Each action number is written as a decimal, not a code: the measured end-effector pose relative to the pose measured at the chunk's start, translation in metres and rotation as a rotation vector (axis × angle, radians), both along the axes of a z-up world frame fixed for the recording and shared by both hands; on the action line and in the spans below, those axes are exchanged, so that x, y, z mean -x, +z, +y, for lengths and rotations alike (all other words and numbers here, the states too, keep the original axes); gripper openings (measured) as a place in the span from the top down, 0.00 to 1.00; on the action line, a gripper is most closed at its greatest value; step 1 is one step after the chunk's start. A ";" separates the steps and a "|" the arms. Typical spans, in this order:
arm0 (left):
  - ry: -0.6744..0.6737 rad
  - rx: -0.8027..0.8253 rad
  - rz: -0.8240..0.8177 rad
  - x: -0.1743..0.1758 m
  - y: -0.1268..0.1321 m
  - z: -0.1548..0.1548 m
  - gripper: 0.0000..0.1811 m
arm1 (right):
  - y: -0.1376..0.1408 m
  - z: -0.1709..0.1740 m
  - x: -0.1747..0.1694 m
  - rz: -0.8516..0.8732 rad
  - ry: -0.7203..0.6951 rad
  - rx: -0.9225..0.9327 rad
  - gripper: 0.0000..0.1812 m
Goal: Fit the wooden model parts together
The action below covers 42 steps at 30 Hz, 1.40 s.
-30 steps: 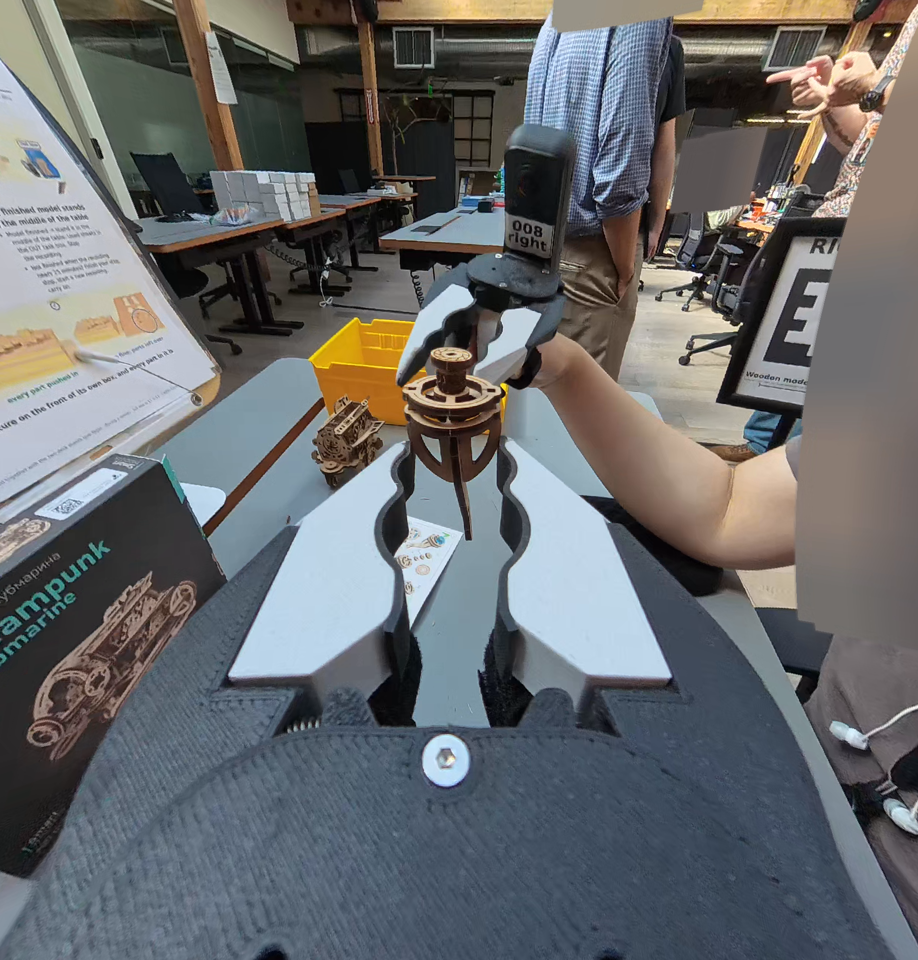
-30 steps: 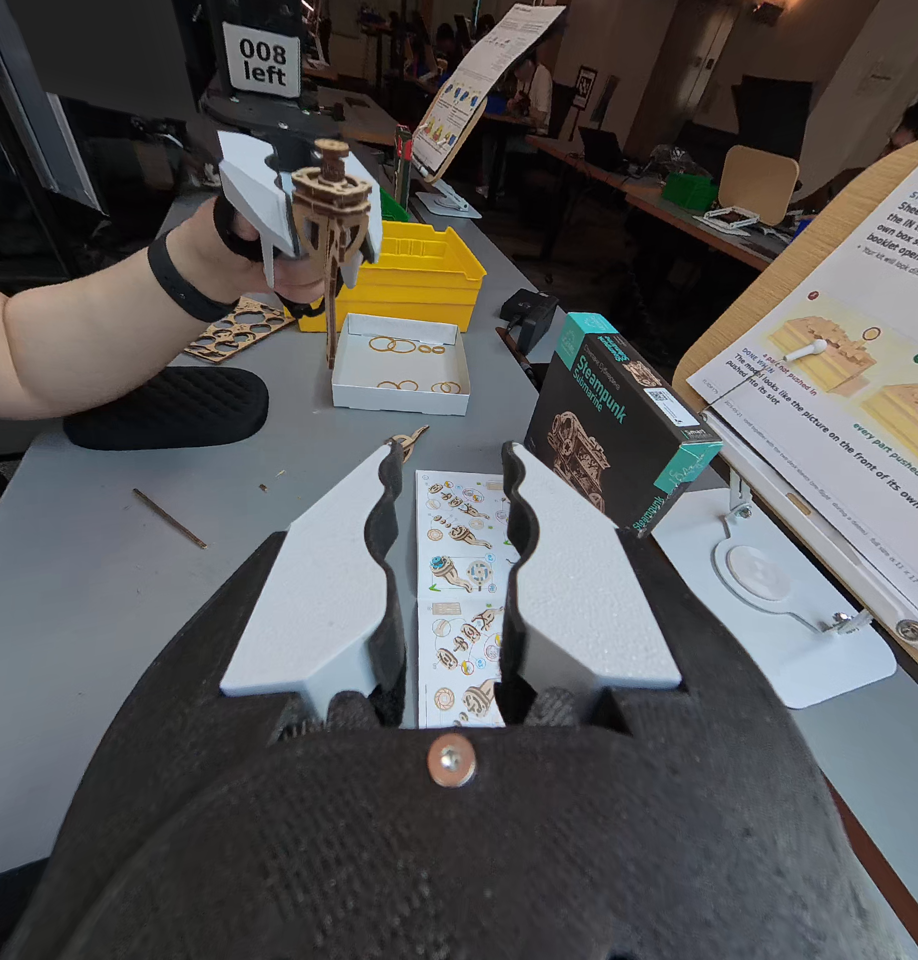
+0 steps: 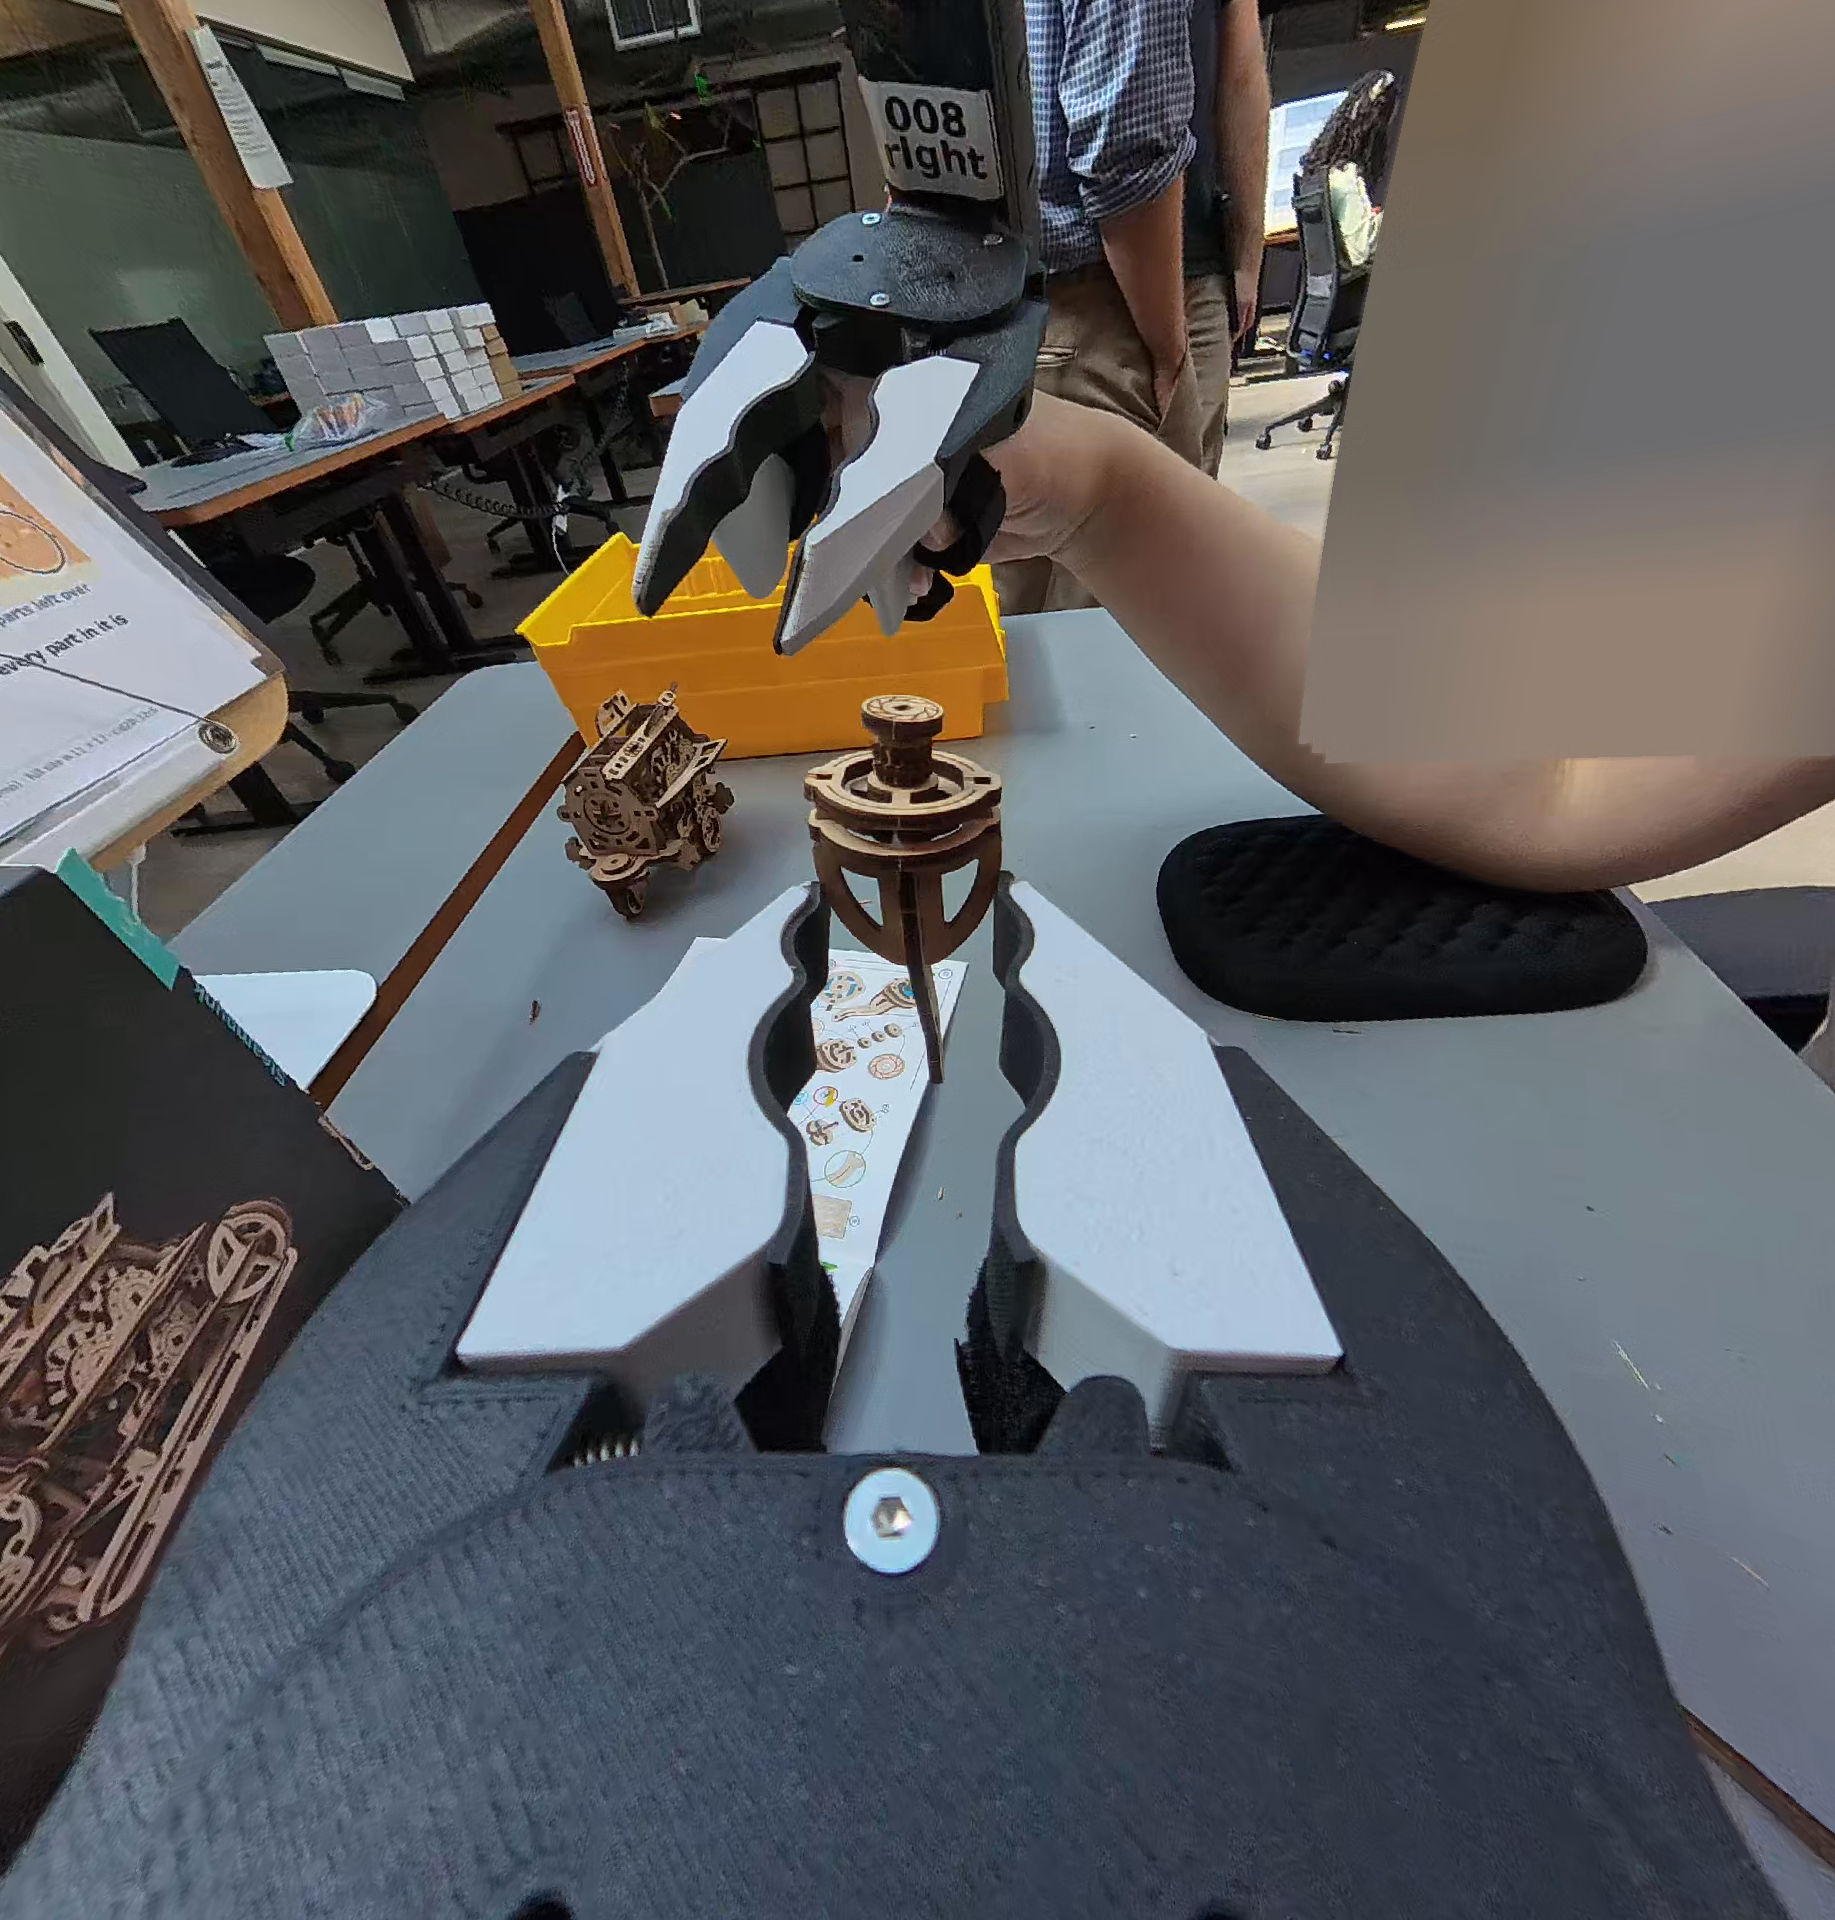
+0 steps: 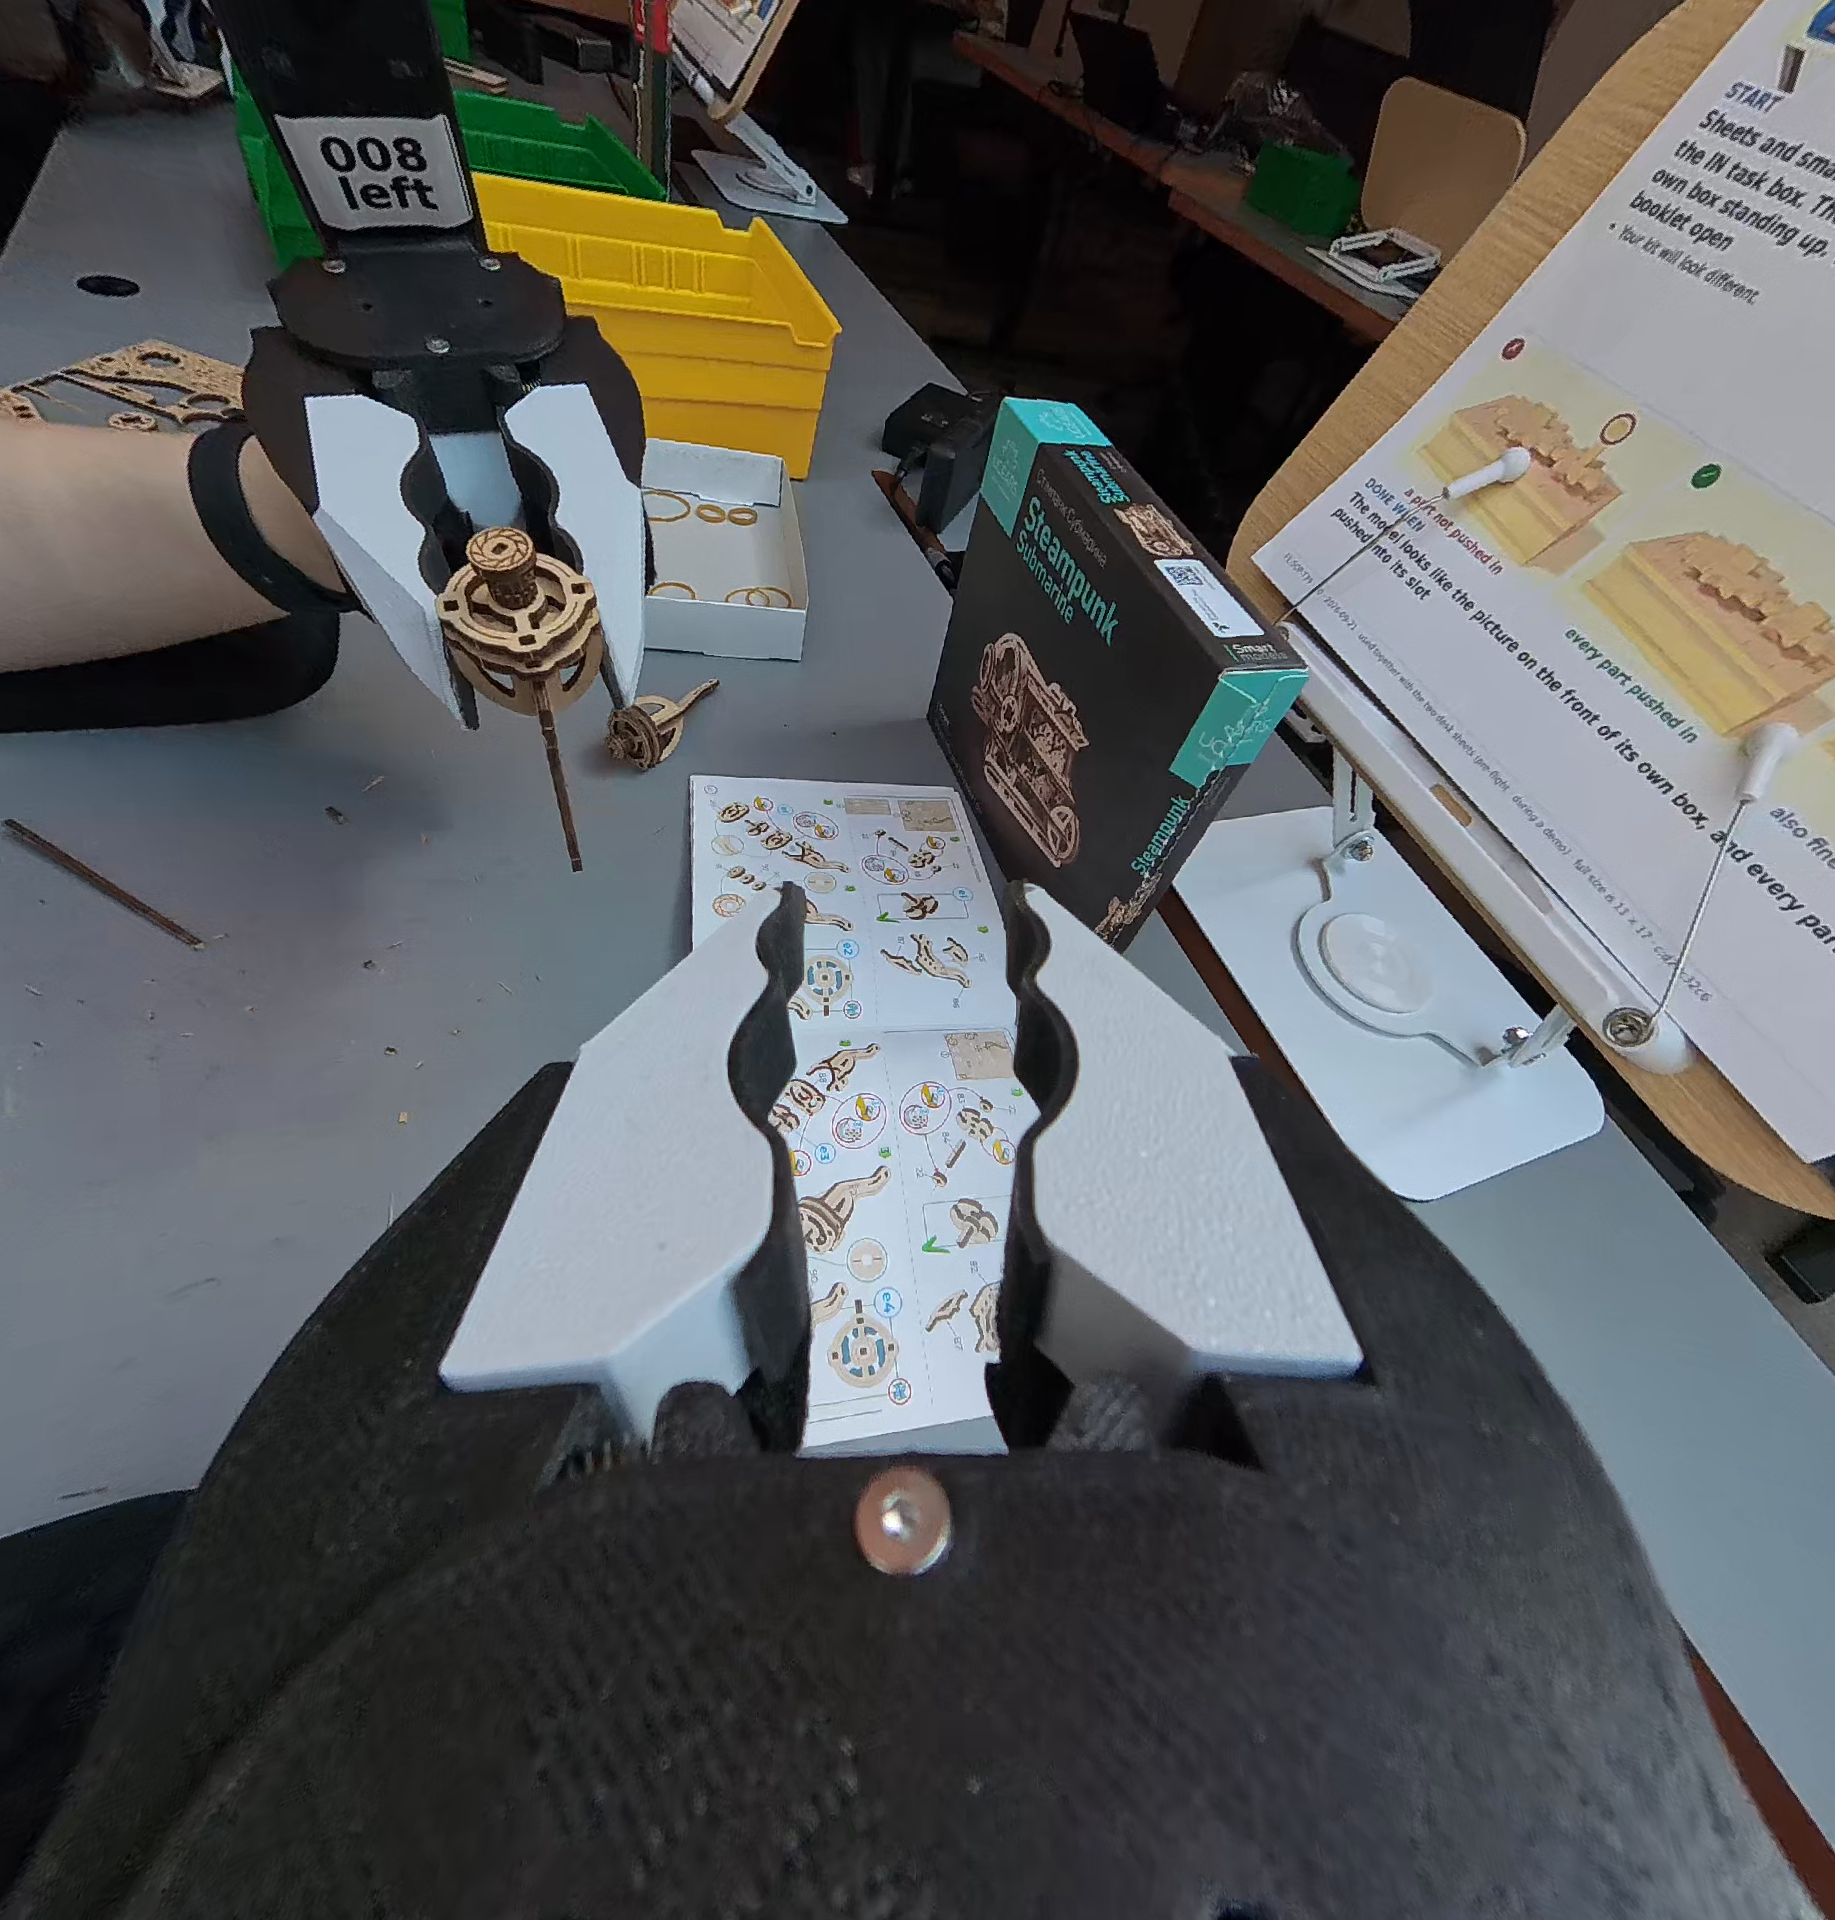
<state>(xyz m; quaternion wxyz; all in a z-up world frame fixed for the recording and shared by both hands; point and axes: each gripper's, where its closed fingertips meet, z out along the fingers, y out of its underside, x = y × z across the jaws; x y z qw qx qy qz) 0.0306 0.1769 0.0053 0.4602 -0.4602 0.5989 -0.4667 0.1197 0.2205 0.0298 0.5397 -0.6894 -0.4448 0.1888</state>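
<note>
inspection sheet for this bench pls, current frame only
Surface: grey table, wood crumbs scattered.
Job's things: ringed wooden assembly in left gripper; small wheel part, blocky sub-model, thin stick on table.
Clutter: instruction sheet, kit box, yellow bin, white tray, black pad.
Grippers: right gripper open, empty.
Cables: nothing seen.
Surroundings: instruction board, bystander.

Both wrist cams sit close behind own fingers, facing each other across grey table [image 3: 1412, 1195], sharing instruction sheet [image 4: 871, 1039].
</note>
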 end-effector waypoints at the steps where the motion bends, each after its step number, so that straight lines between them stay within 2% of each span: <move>1: 0.002 0.000 0.000 -0.001 -0.002 0.000 0.84 | -0.001 0.000 -0.001 -0.002 -0.002 0.000 0.79; 5: 0.010 0.016 0.026 -0.003 -0.011 0.000 0.84 | -0.002 -0.002 0.000 -0.008 -0.001 0.001 0.79; 11: 0.010 0.040 0.025 -0.003 -0.008 -0.002 0.84 | -0.009 -0.006 0.003 -0.081 0.000 0.006 0.79; 23: 0.042 -0.031 0.060 -0.005 -0.016 0.004 0.84 | 0.016 -0.005 0.009 -0.028 -0.014 -0.094 0.79; 28: 0.042 -0.031 0.066 -0.006 -0.020 0.003 0.84 | 0.013 -0.003 0.011 -0.043 -0.016 -0.100 0.79; 37: 0.054 -0.041 0.037 -0.002 -0.008 0.001 0.84 | 0.017 -0.007 0.030 -0.003 0.052 -0.118 0.79; 42: 0.060 -0.076 0.063 -0.001 -0.013 0.001 0.84 | 0.019 -0.017 0.042 -0.011 0.095 -0.118 0.79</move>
